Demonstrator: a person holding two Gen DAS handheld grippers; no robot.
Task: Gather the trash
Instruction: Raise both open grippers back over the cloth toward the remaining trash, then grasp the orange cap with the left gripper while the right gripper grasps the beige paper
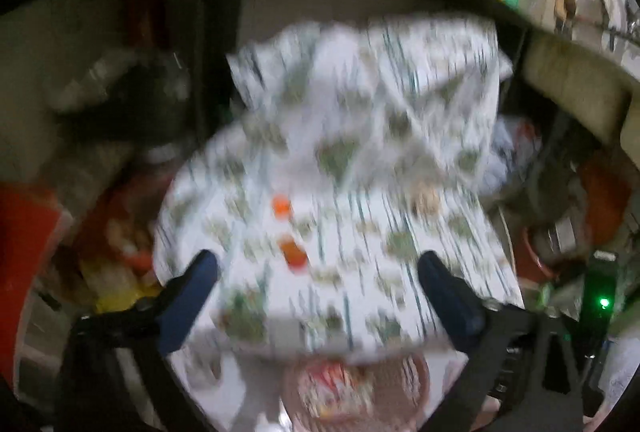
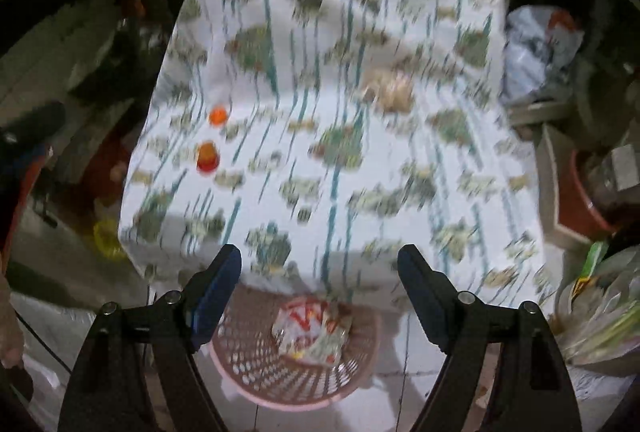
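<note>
Cloth: white, printed with green leaf shapes and teal stripes, it covers the desk point(image 2: 328, 120) and hangs over the near edge; the far end is rumpled into folds.
Landmark: the pink mesh basket point(image 2: 256, 364) on the floor, right below the near edge of the desk.
Wrapper: a crumpled red, white and green packet point(image 2: 312, 332) lies inside the basket, toward its far side.
Orange pieces: two small orange bits sit on the cloth beyond the basket and to its left; the nearer one point(image 2: 207, 156) has a red base, the farther one point(image 2: 218, 115) is plain orange, and they lie close together but apart.
Beige lump: a crumpled pale wad point(image 2: 394, 88) rests on the cloth, beyond the basket and to its right, well apart from the orange bits.
Left claw point(image 1: 318, 274): spread wide, holding nothing, hovering above the near part of the desk; the basket point(image 1: 416, 384) shows just below, between its blue fingers point(image 1: 448, 296).
Right claw point(image 2: 320, 272): spread wide and holding nothing, poised over the basket's far rim at the edge of the desk.
Plastic bag: a bluish-white bag point(image 2: 536, 52) sits off the right side of the desk, far beyond the basket.
Sharpness: both views are smeared, so fine detail of the trash cannot be read.
</note>
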